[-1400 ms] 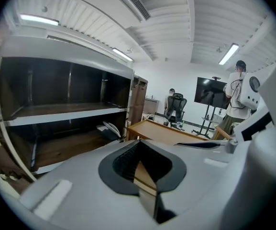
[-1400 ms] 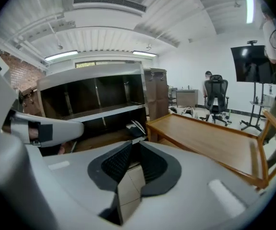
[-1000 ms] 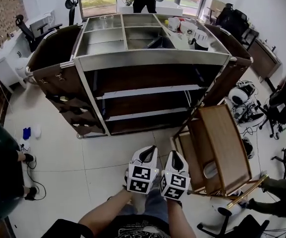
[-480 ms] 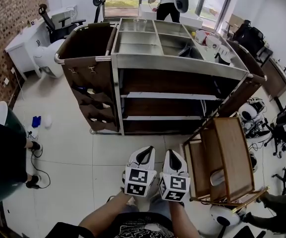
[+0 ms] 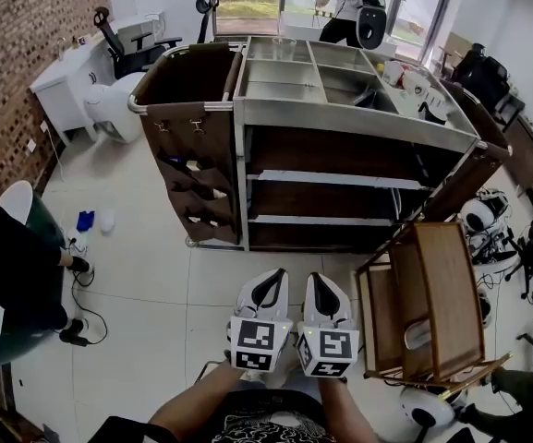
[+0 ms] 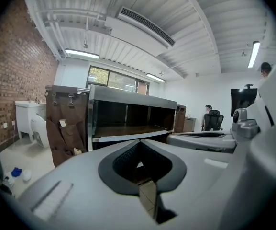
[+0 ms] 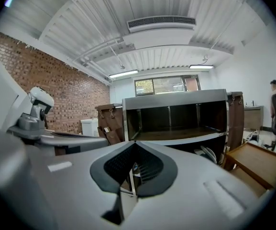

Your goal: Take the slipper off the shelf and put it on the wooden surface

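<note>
The shelf is a steel cart (image 5: 340,118) with brown side bags and dark open shelves, standing ahead of me (image 6: 128,123) (image 7: 181,119). Pale, slipper-like shapes (image 7: 208,153) lie low at the cart's right end; I cannot make them out well. A wooden stand (image 5: 451,293) is at the right, with a white object (image 5: 417,333) on its lower level. My left gripper (image 5: 268,280) (image 6: 140,143) and right gripper (image 5: 317,282) (image 7: 134,145) hang side by side over the floor, short of the cart. Both are shut and hold nothing.
A brick wall (image 5: 17,53), a white cabinet (image 5: 67,77) and office chairs stand at the left. Someone's dark legs (image 5: 12,266) are at the left edge. A person (image 5: 349,7) stands behind the cart by the window. Small blue and white things (image 5: 95,220) lie on the tiles. White machines and cables sit at the right.
The view has swung, so the cart's left end with its brown bag shows more and the wooden stand sits nearer the right edge. Both grippers stay side by side.
</note>
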Tool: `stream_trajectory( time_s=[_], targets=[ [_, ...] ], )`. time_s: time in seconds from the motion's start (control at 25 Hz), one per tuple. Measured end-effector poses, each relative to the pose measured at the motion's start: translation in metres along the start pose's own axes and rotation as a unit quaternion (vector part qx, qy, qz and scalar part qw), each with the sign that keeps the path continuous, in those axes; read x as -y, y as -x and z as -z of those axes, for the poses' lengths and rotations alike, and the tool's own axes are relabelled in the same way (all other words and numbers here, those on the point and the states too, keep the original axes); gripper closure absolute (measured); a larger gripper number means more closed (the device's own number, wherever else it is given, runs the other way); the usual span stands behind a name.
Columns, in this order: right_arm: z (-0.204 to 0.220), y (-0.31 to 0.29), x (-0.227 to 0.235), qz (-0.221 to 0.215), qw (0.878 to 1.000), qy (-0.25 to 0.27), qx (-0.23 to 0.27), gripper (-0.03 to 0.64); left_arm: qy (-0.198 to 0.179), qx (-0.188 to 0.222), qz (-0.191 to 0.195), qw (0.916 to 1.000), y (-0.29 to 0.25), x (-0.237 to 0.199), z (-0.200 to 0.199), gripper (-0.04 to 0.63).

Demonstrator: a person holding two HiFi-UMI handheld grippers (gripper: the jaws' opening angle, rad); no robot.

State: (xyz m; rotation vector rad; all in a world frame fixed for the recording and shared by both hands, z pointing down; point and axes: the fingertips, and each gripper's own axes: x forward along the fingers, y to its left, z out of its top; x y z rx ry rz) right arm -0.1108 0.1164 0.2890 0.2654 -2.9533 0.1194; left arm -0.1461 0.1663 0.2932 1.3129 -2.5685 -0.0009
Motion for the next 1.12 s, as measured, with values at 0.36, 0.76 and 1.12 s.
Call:
stream_trajectory(
  time_s=[0.36, 0.76, 1.12],
  targets=[
    [-0.008, 0.004, -0.017, -0.019, 1.000, 0.002, 0.015, 0.617, -0.013, 0.020, -0.016, 0.9996, 0.021, -0.011, -0.010, 0.589],
    [-0.013, 0.014, -0.018, -0.024, 0.999, 0.007, 0.022, 0.617, -0.026, 0.025, -0.012, 0.9993, 0.028, -0.004, -0.012, 0.590],
    [-0.008, 0.019, -0.017, -0.025, 0.999, 0.005, 0.019, 0.617, -0.032, 0.021, -0.004, 0.9993, 0.029, 0.004, -0.008, 0.590]
  ],
)
